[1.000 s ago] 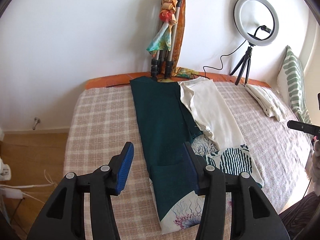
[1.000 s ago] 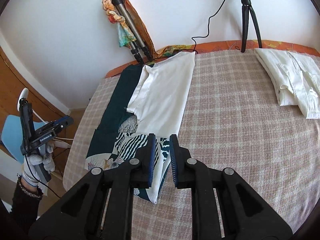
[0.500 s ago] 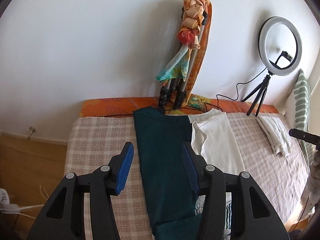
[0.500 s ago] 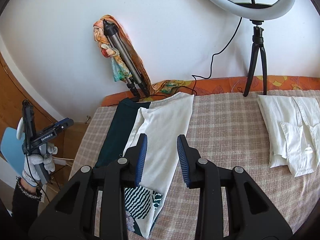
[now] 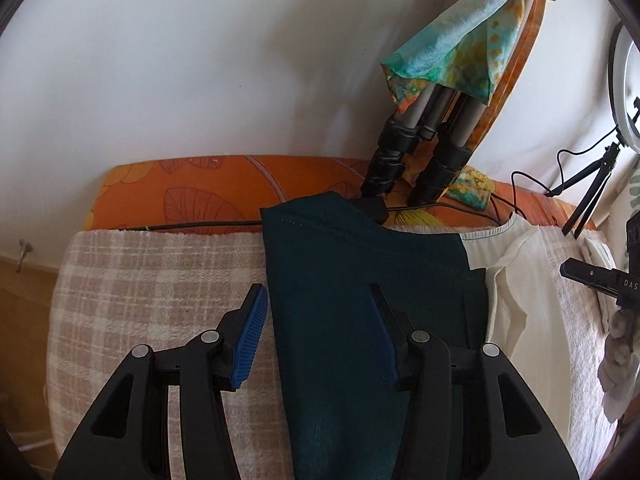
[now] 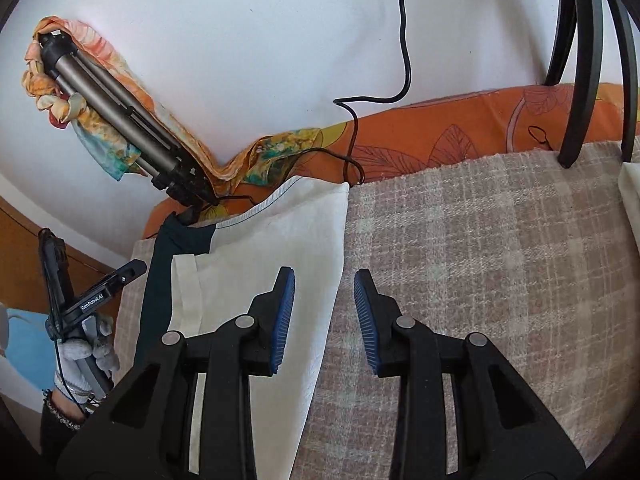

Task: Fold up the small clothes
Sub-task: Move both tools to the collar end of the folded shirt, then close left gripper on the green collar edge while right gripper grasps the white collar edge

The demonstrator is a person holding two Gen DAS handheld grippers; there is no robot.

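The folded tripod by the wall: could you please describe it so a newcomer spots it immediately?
Look along the white wall to the bed's orange edge. The folded tripod leans there, beyond the green-and-cream garment; unlike the ring-light stand, a colourful scarf drapes it.

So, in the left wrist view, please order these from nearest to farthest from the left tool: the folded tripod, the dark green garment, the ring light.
1. Dark green garment: on the bed, directly under the open left tool.
2. Folded tripod: ahead and to the right, leaning on the wall.
3. Ring light: far right edge, beyond the tripod.
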